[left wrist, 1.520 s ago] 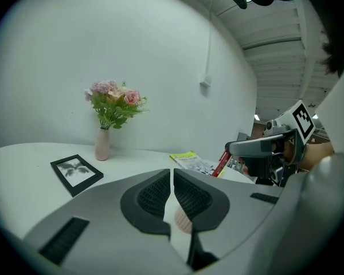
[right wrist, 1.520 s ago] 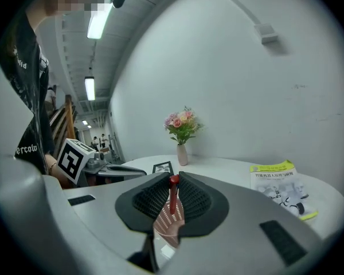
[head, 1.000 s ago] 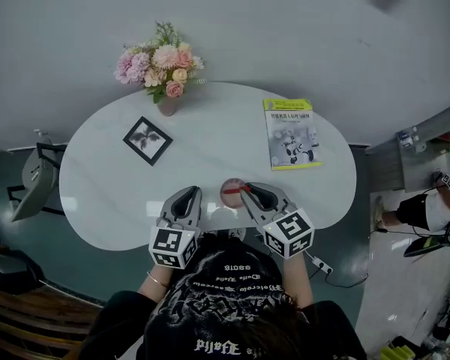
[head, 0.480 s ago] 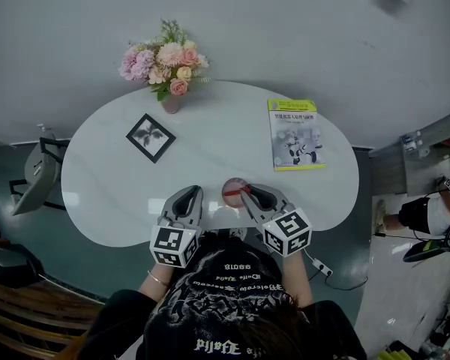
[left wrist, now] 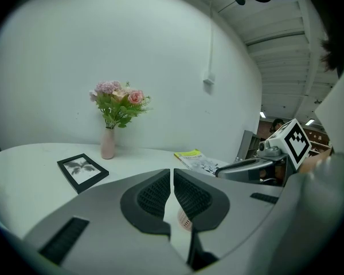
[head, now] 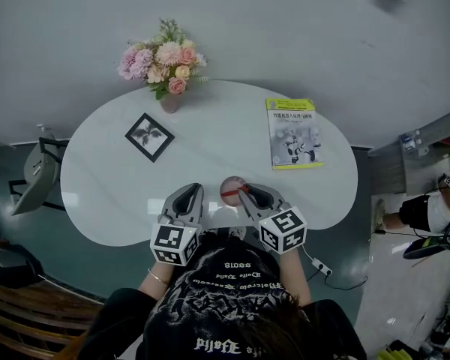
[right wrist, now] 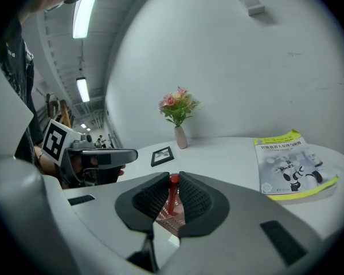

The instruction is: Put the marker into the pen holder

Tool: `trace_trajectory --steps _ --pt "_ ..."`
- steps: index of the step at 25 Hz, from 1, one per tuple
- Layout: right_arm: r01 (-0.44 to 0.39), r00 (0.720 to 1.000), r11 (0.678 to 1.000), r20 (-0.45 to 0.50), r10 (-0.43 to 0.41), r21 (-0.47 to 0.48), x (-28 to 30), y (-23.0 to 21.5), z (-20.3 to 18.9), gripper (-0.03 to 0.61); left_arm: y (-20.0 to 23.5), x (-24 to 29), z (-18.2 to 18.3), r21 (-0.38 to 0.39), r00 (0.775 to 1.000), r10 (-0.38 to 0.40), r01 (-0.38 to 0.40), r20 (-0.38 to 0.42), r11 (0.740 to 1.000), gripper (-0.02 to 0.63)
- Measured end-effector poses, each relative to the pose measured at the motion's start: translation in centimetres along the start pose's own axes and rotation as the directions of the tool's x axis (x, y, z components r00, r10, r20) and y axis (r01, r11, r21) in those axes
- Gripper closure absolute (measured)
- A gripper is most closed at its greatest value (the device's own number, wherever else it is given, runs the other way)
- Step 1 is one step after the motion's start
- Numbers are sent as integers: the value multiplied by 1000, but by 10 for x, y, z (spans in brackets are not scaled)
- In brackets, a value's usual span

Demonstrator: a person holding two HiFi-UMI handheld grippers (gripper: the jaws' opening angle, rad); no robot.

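A red marker [right wrist: 173,195] stands upright between the pads of my right gripper [right wrist: 173,179], which is shut on it. The marker's lower end hangs right over the pink mesh pen holder [right wrist: 171,221]. In the head view the pen holder [head: 231,192] stands near the table's front edge, with the right gripper [head: 242,190] at its right rim and the marker [head: 238,190] across its top. My left gripper [head: 189,192] rests just left of the holder, its jaws shut with nothing between them. Through the left gripper [left wrist: 172,174] a bit of the holder [left wrist: 184,222] shows.
On the white oval table [head: 210,141] a vase of pink flowers [head: 165,70] stands at the back, a black picture frame [head: 148,137] lies to the left and a yellow-edged booklet [head: 292,133] to the right. A chair [head: 34,178] stands off the left end.
My right gripper has shifted slightly left with the marker, closer over the pen holder. The left gripper has stayed where it was.
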State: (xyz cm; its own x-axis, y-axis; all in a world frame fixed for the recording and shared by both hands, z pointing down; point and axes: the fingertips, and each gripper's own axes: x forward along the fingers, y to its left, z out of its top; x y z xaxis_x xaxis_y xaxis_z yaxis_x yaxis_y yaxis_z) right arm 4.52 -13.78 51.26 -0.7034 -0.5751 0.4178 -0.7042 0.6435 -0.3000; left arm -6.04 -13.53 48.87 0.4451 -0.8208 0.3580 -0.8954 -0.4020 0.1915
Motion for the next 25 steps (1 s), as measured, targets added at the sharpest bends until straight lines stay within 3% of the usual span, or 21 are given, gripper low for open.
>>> trace_trajectory --steps 4,15,25 --pt "10 1000 1000 -1 -10 -9 1 -2 1 497 0 2 1 0 1000 -3 3 2 1000 578" --pt "102 994 992 36 -100 -80 -2 -11 12 360 -2 8 2 -14 1000 -16 16 8 1000 578" --pt "162 984 978 95 -150 -129 -11 -16 29 365 -5 10 3 -8 1000 -22 22 14 1000 578"
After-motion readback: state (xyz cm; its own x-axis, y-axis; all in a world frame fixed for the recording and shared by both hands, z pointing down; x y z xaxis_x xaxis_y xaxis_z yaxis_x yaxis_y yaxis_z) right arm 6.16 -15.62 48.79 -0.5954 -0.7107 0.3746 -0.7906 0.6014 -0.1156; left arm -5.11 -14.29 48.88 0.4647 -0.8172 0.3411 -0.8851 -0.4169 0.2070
